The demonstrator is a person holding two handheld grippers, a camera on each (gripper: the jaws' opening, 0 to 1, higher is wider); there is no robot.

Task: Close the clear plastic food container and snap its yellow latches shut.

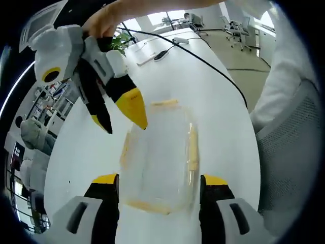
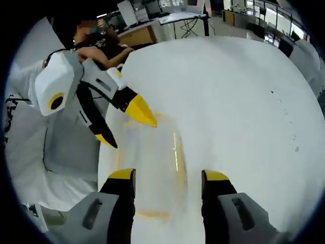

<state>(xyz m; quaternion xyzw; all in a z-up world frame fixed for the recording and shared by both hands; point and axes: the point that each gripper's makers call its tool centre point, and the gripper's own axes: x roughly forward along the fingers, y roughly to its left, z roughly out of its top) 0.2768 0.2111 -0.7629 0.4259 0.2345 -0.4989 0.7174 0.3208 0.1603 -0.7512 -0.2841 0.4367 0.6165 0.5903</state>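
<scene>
Here the clear plastic food container [image 1: 160,160] lay flat on the white worktop [image 1: 223,101], its lid down over the tub and its yellow latches [image 1: 193,147] showing along the edges. In the left gripper view the left gripper [image 1: 160,185] hung over the container's near end with its fingers [image 1: 104,183] spread wide to either side of it, gripping nothing; whether they touched the plastic could not be told. The right gripper [image 1: 126,121] came in from the upper left of that view, held by a person's hand [image 1: 104,23], its yellow-tipped fingers parted and pointing down at the container's far corner, near the far latch [image 1: 165,103].

In the right gripper view the container [image 2: 150,168] looked blurred, lying between that gripper's own two open fingers [image 2: 119,180], which held nothing. The left gripper [image 2: 127,127] entered from the left of this view, fingers apart, one yellow tip just above the container's far end. A black cable [image 1: 203,61] ran across the worktop beyond the container, and a small green plant [image 1: 121,40] stood behind the hand. Office chairs [image 1: 233,28] stood well apart in the background.
</scene>
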